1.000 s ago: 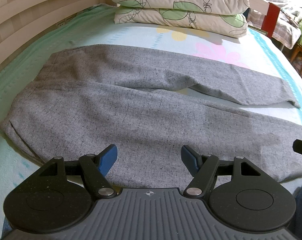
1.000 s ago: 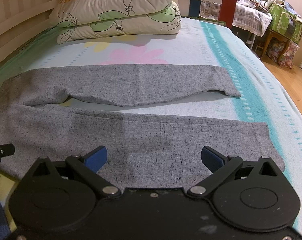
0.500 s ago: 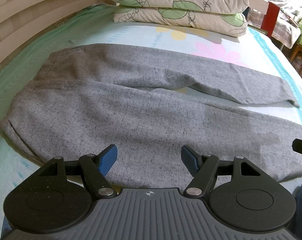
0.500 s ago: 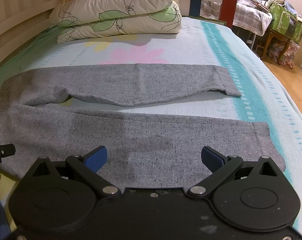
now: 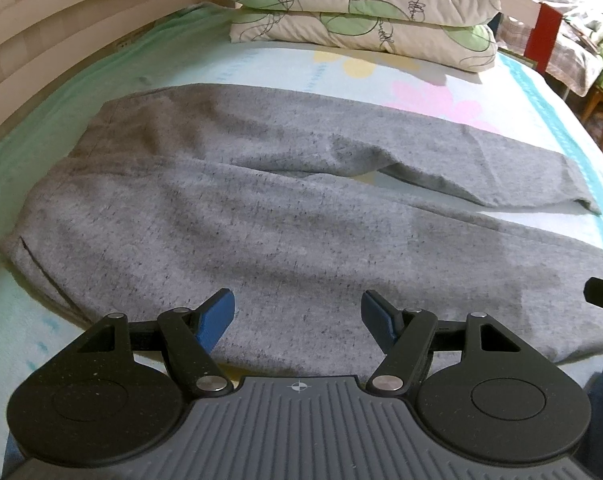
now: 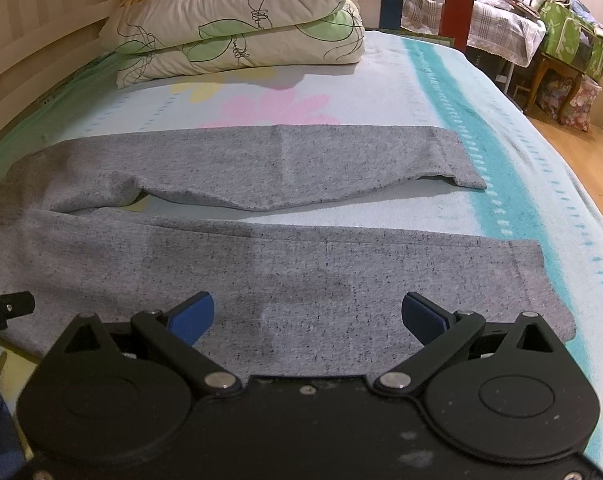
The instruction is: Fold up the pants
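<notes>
grey pants (image 5: 269,216) lie flat and unfolded on the bed (image 5: 61,112), waist toward the left, both legs running out to the right with a narrow wedge of sheet showing between them; far leg's cuff (image 6: 461,164) sits near the teal stripe, near leg's cuff (image 6: 541,280) closer to the bed edge

left gripper (image 5: 297,312) hovers over the near edge of the pants at the hip/thigh area, jaws spread apart, nothing between the blue pads (image 5: 217,316), only fabric below them (can't tell if the tips touch the cloth)

right gripper (image 6: 307,316) same pose over the near leg further toward the cuff, jaws spread wider, released, nothing gripped

each camera catches a bit of the other gripper at its frame edge

two stacked pillows (image 6: 237,28) with a leaf print at the head of the bed, well apart from the pants; slatted wooden rail (image 5: 61,8) along the far side; a second bed with plaid cover (image 6: 497,20) and a small wooden stand beyond, on wood floor
</notes>
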The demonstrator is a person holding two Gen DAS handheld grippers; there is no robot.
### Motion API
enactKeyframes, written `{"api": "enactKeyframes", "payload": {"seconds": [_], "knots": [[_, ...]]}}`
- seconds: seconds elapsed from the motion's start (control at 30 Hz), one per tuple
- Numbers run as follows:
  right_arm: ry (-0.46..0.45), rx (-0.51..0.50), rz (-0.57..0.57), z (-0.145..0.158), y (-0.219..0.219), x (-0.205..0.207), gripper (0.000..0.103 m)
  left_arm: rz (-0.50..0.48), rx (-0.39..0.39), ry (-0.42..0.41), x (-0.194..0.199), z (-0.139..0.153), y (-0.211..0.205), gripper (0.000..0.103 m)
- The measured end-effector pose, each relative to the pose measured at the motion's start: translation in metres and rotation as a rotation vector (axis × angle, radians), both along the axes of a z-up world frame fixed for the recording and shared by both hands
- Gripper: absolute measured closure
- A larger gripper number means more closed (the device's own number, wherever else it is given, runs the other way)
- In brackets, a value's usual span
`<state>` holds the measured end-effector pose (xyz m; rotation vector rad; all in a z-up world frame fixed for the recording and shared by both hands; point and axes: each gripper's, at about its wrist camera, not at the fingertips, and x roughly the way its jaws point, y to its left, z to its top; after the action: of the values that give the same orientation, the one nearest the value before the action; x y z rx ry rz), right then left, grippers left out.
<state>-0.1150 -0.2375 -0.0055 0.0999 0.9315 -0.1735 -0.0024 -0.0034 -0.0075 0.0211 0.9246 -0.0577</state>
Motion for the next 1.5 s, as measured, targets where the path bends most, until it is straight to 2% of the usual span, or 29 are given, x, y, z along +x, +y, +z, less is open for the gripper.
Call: {"api": "enactKeyframes", "payload": {"seconds": [0.4, 0.7, 0.77, 0.9, 1.17, 1.3, 1.5], "knots": [[0.011, 0.029, 0.004, 0.001, -0.004, 0.003, 0.000, -0.006, -0.005, 0.009, 0.000, 0.002, 0.001, 0.036], [0.005, 0.086, -0.025, -0.001, -0.021, 0.013, 0.000, -0.038, -0.004, 0.024, 0.009, 0.002, -0.002, 0.036], [0.006, 0.092, -0.043, -0.004, -0.032, 0.024, 0.000, -0.047, 0.005, 0.025, 0.015, 0.001, -0.004, 0.036], [-0.002, 0.036, -0.067, -0.008, -0.060, 0.054, 0.000, -0.063, 0.026, 0.019, 0.038, 0.000, -0.010, 0.036], [-0.025, -0.043, -0.134, -0.018, -0.145, 0.131, 0.000, -0.091, 0.023, 0.004, 0.096, -0.004, -0.025, 0.036], [-0.011, -0.078, -0.158, -0.034, -0.181, 0.166, 0.000, -0.068, 0.028, -0.011, 0.129, -0.004, -0.026, 0.036], [-0.019, -0.030, -0.213, -0.052, -0.227, 0.203, 0.001, -0.010, 0.012, 0.019, 0.170, -0.016, -0.018, 0.036]]}}
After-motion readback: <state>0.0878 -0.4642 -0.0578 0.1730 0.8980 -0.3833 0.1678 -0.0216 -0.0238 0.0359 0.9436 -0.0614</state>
